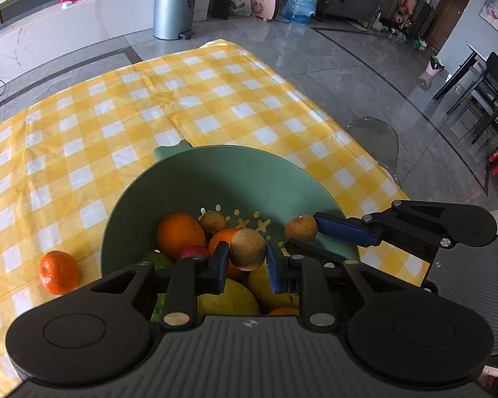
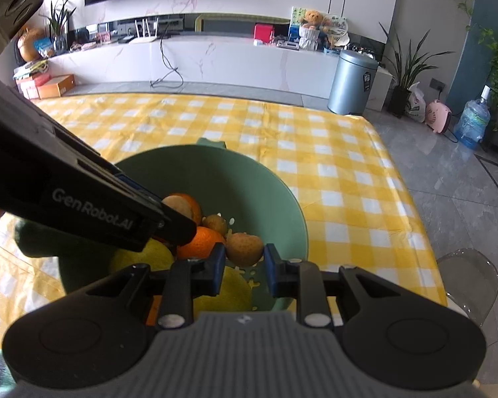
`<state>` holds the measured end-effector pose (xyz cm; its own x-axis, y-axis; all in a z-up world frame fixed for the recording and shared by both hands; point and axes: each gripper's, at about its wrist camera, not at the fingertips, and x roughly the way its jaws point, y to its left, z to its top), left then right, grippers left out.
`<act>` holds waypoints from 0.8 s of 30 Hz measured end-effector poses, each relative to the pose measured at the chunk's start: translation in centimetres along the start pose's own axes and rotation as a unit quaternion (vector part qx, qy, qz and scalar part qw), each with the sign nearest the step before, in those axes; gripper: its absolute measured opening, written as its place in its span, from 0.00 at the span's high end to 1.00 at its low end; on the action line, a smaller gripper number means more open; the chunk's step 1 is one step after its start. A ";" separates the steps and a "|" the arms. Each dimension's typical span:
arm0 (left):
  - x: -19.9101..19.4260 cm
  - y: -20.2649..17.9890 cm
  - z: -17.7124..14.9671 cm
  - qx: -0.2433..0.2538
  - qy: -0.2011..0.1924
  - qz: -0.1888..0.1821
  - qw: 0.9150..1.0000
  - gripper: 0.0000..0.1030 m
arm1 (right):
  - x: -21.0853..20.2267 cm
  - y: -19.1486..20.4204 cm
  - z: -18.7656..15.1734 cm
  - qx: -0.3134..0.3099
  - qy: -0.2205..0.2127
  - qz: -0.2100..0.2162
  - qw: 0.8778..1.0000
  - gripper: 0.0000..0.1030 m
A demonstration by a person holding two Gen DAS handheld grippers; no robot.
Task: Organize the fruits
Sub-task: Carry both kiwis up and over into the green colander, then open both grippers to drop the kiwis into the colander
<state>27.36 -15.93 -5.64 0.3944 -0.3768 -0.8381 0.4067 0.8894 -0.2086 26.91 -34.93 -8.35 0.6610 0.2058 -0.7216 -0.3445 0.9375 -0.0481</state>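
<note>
A green colander bowl point(image 1: 196, 179) on the yellow checked table holds oranges, yellow fruits, a red fruit and a brown kiwi point(image 1: 213, 221). My left gripper point(image 1: 247, 263) is shut on a brown kiwi point(image 1: 247, 248) above the bowl. My right gripper point(image 2: 243, 263) is shut on another brown kiwi point(image 2: 244, 246) over the bowl point(image 2: 282, 199); it also shows in the left wrist view point(image 1: 301, 228). A mandarin point(image 1: 58, 272) lies on the cloth left of the bowl.
The table's right edge point(image 2: 415, 199) drops to a grey tiled floor with a clear chair point(image 2: 468, 272). A silver bin point(image 2: 352, 81) and a white cabinet stand beyond the table. The left gripper's body point(image 2: 83, 205) crosses the right wrist view.
</note>
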 end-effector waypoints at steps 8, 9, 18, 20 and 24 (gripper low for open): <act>1.0 0.2 0.1 -0.008 0.010 -0.010 1.000 0.74 | 0.7 -0.2 0.0 0.000 0.017 0.005 1.000 0.79; 1.0 0.3 0.1 -0.007 0.012 -0.011 1.000 0.74 | 0.8 -0.2 0.1 0.000 0.017 0.005 1.000 0.79; 1.5 0.5 0.0 -0.017 0.034 -0.007 0.999 0.70 | 0.8 0.2 0.2 -0.004 0.019 0.000 1.000 0.79; 1.4 0.7 -0.2 -0.022 0.034 -0.007 0.999 0.69 | 0.6 0.3 0.2 -0.006 0.019 -0.001 1.000 0.78; 0.7 0.8 -0.4 -0.028 0.027 -0.006 0.999 0.65 | 0.2 0.5 0.2 -0.009 0.015 -0.006 1.000 0.66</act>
<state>27.63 -15.40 -6.60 0.3447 -0.3752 -0.8605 0.3647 0.8982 -0.2455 26.99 -34.41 -8.38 0.6452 0.1862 -0.7410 -0.3490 0.9346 -0.0690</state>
